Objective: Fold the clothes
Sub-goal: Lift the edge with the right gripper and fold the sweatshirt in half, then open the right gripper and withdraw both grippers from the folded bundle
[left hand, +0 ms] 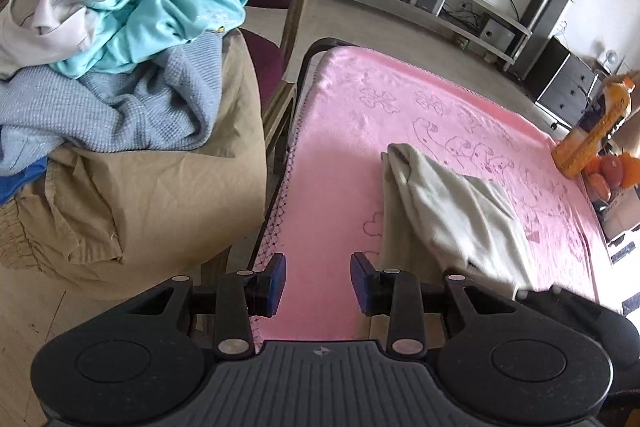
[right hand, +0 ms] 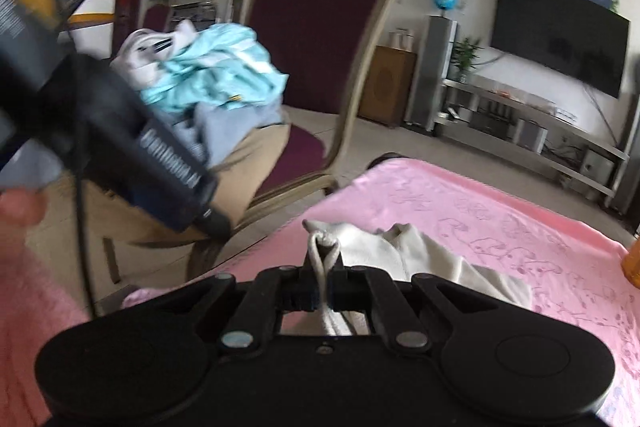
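Observation:
A cream-white garment [left hand: 452, 211] lies crumpled on the pink blanket [left hand: 352, 131] that covers the table. My left gripper [left hand: 318, 283] hangs open over the blanket's near left edge, nothing between its blue pads, with the garment just to its right. My right gripper [right hand: 324, 287] is shut on a bunched fold of the cream-white garment [right hand: 404, 251], which trails away over the pink blanket [right hand: 500, 227]. The left gripper's body [right hand: 120, 131] shows blurred at the left of the right wrist view.
A maroon chair [right hand: 320, 39] stands left of the table, heaped with clothes: turquoise [left hand: 168, 7], grey knit [left hand: 132, 107], tan [left hand: 152, 195]. An orange bottle [left hand: 596, 123] and oranges [left hand: 612, 171] sit at the table's far right. A TV [right hand: 560, 43] hangs over a low shelf.

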The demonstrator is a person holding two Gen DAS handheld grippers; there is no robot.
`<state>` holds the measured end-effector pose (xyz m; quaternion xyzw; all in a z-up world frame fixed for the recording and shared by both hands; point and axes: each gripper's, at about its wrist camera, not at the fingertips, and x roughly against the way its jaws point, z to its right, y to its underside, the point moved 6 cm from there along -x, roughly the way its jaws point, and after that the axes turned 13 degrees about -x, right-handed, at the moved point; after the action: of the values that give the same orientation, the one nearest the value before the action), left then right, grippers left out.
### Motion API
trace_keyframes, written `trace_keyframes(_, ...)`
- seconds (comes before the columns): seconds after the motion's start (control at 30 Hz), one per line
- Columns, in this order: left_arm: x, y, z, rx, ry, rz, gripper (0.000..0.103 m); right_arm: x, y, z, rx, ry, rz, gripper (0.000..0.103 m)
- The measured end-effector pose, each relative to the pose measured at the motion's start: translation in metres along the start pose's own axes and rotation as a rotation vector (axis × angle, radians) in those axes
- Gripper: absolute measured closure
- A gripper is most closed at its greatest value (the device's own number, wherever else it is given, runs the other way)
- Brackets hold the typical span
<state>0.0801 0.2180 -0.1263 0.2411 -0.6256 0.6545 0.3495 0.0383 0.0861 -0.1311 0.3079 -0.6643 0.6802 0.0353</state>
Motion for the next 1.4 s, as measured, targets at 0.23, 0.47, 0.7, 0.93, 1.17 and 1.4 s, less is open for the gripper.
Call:
trace_keyframes(0.23,-0.001,0.000,0.002,-0.006,0.001,-0.006,0.069,-0.005,0.017,-0.006,0.088,-0.048,-0.049,0.099)
trace_keyframes(0.47,-0.003,0.001,0.000,-0.012,-0.002,-0.018,0.069,0.007,0.044,-0.001,0.176,-0.213,-0.254,0.071)
trace_keyframes(0.7,-0.003,-0.001,0.019,-0.094,0.029,-0.006,0.080,0.063,0.022,0.078,-0.237,-0.191,-0.270,0.057)
trace_keyframes(0.93,-0.027,0.010,0.101,-0.332,0.160,-0.055,0.085,0.057,0.032,0.149,-0.497,0.012,-0.273,0.083)
trace_keyframes(1.17,-0.064,0.056,0.133,-0.628,0.011,-0.267,0.085,0.039,0.086,0.132,-0.208,0.080,-0.440,0.082)
trace_keyframes(1.4,-0.026,0.046,0.116,-0.538,0.062,-0.161,0.084,0.079,0.075,0.158,-0.280,0.089,-0.427,0.081)
